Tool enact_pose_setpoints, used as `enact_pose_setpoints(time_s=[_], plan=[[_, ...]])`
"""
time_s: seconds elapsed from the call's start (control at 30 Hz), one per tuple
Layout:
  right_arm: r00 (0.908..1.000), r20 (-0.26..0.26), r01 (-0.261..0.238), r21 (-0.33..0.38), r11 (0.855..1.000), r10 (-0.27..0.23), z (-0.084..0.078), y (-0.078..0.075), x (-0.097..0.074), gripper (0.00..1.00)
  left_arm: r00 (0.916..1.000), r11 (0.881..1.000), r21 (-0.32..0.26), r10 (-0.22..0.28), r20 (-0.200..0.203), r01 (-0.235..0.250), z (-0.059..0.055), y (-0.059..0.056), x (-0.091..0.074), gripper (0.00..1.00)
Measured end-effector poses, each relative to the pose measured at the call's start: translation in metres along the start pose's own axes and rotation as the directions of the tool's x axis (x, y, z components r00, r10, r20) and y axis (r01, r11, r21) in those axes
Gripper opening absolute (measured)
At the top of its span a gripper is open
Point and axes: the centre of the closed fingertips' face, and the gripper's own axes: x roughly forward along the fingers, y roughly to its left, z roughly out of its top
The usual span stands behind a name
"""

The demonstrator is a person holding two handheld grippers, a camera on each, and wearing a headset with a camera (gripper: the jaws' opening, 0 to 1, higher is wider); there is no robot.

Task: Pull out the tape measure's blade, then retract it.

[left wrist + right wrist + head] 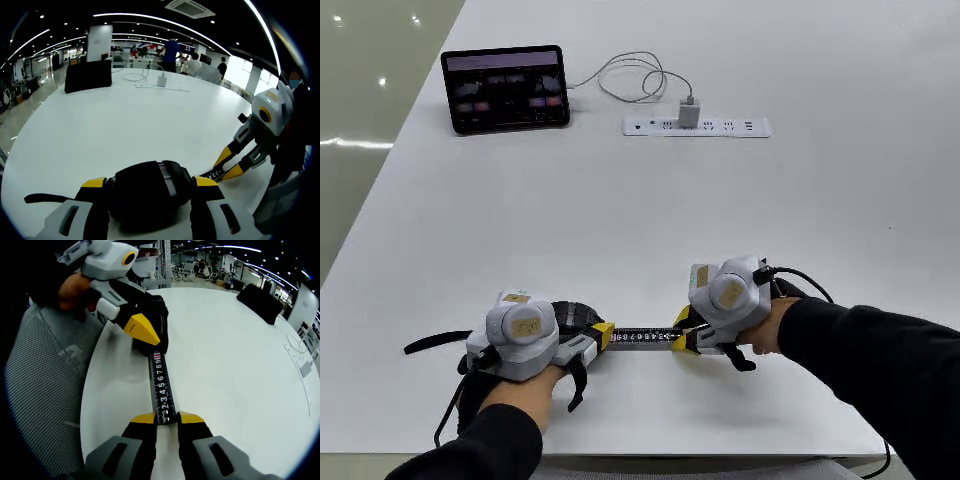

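Now left gripper [149, 181] clamps tape measure case [145, 197]; right gripper [166, 418], 3 o'clock of it, pinches blade [160, 380] (partly out).

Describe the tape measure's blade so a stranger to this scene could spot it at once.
At the near edge of the white table, the left gripper clamps a black tape measure case and the right gripper pinches the tip of the blade. The blade is the narrow dark strip lying flat between them, the one thing there printed with ruler numbers.
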Motion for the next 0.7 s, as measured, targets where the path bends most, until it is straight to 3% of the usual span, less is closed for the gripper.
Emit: enact_pose_setpoints(time_s=[0.7], plan=[[0.9998,0.02,0.005,0.013,1.0,-0.005,0.01,0.003,0.006,0.11,1.0,1.0,-0.018,-0.007,-0.002,0.007,0.0,0.001,0.0,0.62]])
